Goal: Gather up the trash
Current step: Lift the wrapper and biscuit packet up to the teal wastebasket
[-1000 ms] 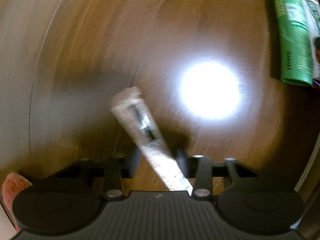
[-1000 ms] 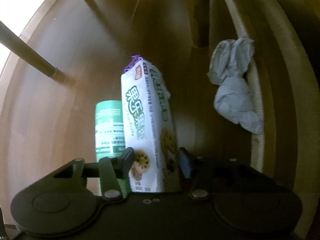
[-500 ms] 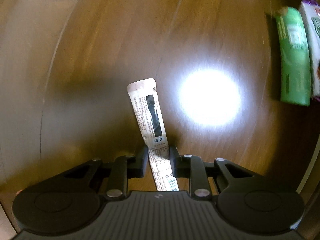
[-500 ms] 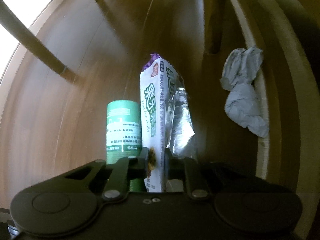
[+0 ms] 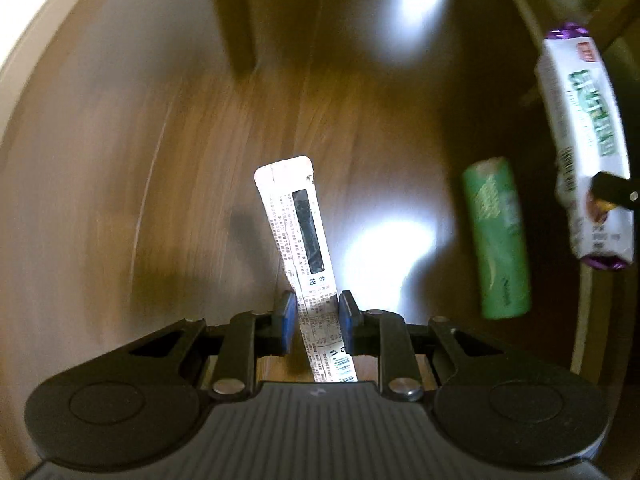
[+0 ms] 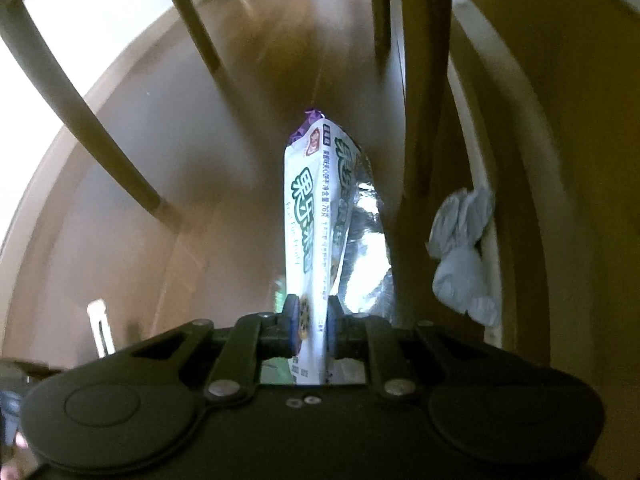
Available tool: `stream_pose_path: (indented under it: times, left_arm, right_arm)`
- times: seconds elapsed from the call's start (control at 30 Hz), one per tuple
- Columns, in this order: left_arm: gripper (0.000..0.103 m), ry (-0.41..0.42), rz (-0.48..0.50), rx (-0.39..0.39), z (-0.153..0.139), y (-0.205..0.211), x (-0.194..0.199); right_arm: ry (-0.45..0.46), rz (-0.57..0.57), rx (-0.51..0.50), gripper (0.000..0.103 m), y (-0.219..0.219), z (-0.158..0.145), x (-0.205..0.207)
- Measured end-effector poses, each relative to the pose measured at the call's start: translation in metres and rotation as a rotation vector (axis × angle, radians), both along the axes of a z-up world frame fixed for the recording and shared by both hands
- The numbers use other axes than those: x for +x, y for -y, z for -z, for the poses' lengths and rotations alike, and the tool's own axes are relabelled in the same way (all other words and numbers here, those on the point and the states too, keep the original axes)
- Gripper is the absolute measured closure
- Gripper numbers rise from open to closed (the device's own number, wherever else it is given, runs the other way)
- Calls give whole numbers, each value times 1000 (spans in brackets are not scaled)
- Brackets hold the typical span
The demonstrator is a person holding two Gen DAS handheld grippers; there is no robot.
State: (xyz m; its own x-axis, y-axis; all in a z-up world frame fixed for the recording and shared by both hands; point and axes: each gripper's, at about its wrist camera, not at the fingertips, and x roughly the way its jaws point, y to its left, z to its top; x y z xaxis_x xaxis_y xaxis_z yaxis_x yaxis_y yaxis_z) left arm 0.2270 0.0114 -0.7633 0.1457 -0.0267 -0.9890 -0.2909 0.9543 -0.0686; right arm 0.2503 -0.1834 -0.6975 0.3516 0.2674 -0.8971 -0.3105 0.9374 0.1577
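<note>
Left gripper (image 5: 311,312): its fingers are pinching the narrow sachet (image 5: 298,224) near the lower end, so the long printed strip is sticking forward, clear of the wooden floor (image 5: 120,200).
Green roll (image 5: 496,240): it is lying on the floor to the right of the sachet, apart from it and ungripped; I judge it is waiting for a free gripper.
Right gripper (image 6: 308,322): its fingers are clamping the biscuit wrapper (image 6: 316,216) low down, leaving the torn foil side hanging open while it is being held off the floor.
Crumpled tissue (image 6: 464,256): it is lying by the baseboard, right of the chair leg (image 6: 424,120), uncollected.
</note>
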Motion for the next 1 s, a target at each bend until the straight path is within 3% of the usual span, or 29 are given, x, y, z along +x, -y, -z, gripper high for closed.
stream_pose_path:
  times: [0.27,0.43,0.83,1.0]
  left_arm:
    - [81,181,92,-1,-69,-20,25]
    - [81,293,95,-52,-127,-27,32]
    - [81,539,93,-108,-233,-54,22]
    - [81,616,108,-127,-279,-65,12]
  right_arm:
    - [111,-29,59,90,-10,-70,-10]
    - [200,-72,107,90,-22,-118,-24]
    - [335,-184,237,92,-37,-229,-49]
    - [407,-228,244,94,-41,-267,-57]
